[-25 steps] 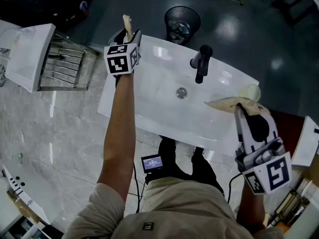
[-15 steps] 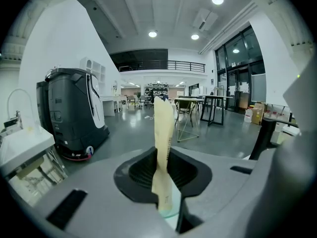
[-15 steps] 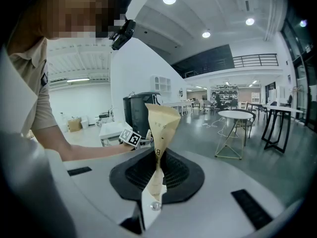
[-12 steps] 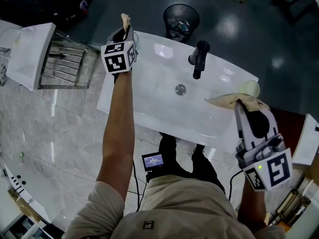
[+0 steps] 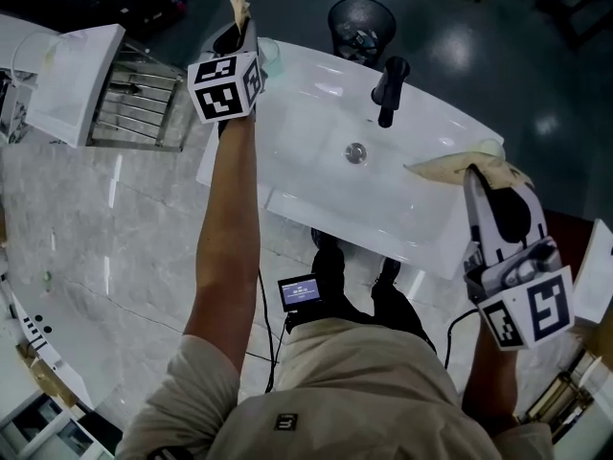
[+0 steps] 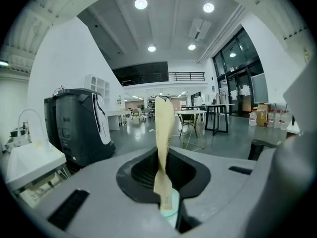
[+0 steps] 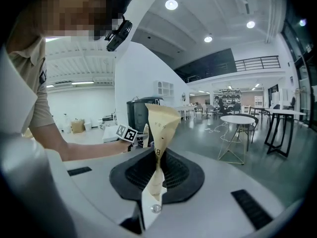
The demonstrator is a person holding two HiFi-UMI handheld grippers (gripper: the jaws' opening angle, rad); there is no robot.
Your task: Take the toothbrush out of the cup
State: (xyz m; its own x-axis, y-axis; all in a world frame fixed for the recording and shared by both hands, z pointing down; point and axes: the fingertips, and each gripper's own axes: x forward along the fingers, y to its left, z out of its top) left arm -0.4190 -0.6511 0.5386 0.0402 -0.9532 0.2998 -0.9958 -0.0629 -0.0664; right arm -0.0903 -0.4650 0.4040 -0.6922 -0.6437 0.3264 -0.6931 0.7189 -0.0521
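L tool [image 6: 163, 175] pinching toothbrush [image 6: 164, 128] near cup [image 5: 272, 57], upper left; R tool [image 7: 157, 172] nipping beige sheet [image 7: 162, 125]. Thin grip: may slip back in.

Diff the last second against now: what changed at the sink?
The left gripper has just been closing its jaws and now pinches the toothbrush, which stands up between them above the cup. The gripper seems lifted a little. Unchanged: the right gripper stays shut on the tan paper at the right rim of the sink, and the faucet is as before.
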